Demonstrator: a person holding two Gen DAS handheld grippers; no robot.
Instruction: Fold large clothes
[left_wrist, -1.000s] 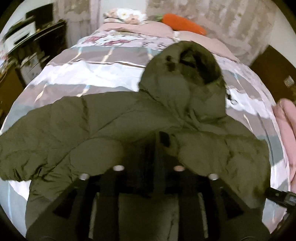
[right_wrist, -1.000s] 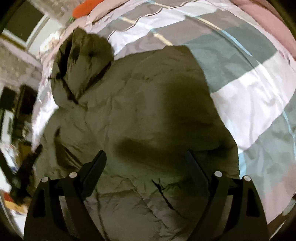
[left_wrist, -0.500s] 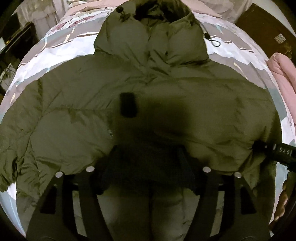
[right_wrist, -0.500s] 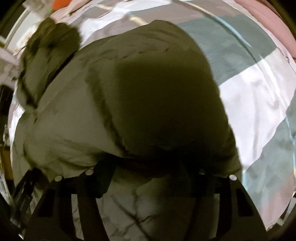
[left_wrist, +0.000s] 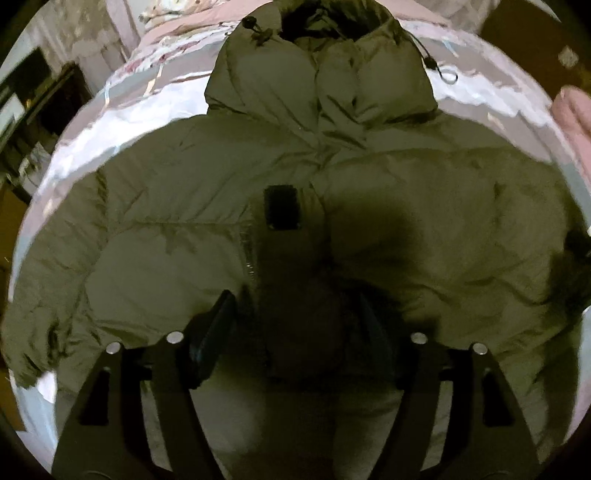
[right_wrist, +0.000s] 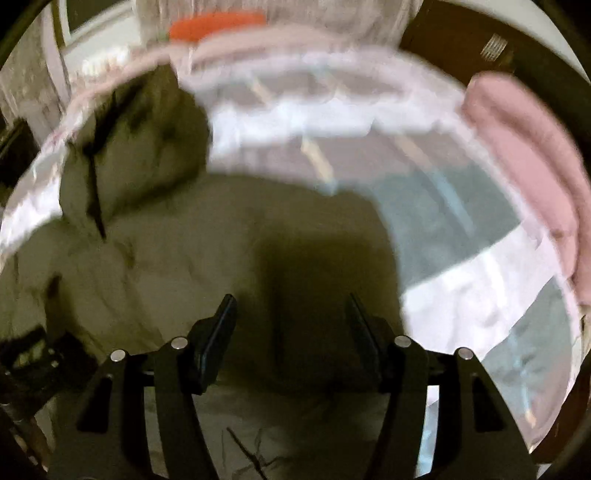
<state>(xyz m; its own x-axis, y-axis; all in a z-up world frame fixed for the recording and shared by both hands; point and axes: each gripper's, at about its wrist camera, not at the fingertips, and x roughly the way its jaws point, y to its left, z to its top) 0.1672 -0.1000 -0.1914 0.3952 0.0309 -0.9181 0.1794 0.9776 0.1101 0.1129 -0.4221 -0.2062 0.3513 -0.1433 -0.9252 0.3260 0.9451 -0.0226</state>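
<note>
An olive-green puffer jacket (left_wrist: 177, 206) lies spread front-up on the bed, hood (left_wrist: 317, 74) toward the headboard, with a black patch (left_wrist: 282, 206) by the zipper. My left gripper (left_wrist: 295, 310) is open and empty just above the jacket's middle, its right finger lost in shadow. In the right wrist view the jacket (right_wrist: 166, 266) fills the left and lower part, hood (right_wrist: 136, 147) at upper left. My right gripper (right_wrist: 290, 314) is open and empty over the jacket's right side. The left gripper shows at the far left edge (right_wrist: 26, 350).
The bed has a striped grey, white and teal cover (right_wrist: 461, 258). A pink blanket (right_wrist: 535, 177) lies along its right edge. An orange cushion (right_wrist: 214, 26) and pillows sit at the headboard. Dark furniture (left_wrist: 44, 96) stands to the left of the bed.
Both grippers have opened wider and pulled back from the jacket. The right wrist view has swung up, now showing the headboard and the pink blanket. The jacket lies flatter.
</note>
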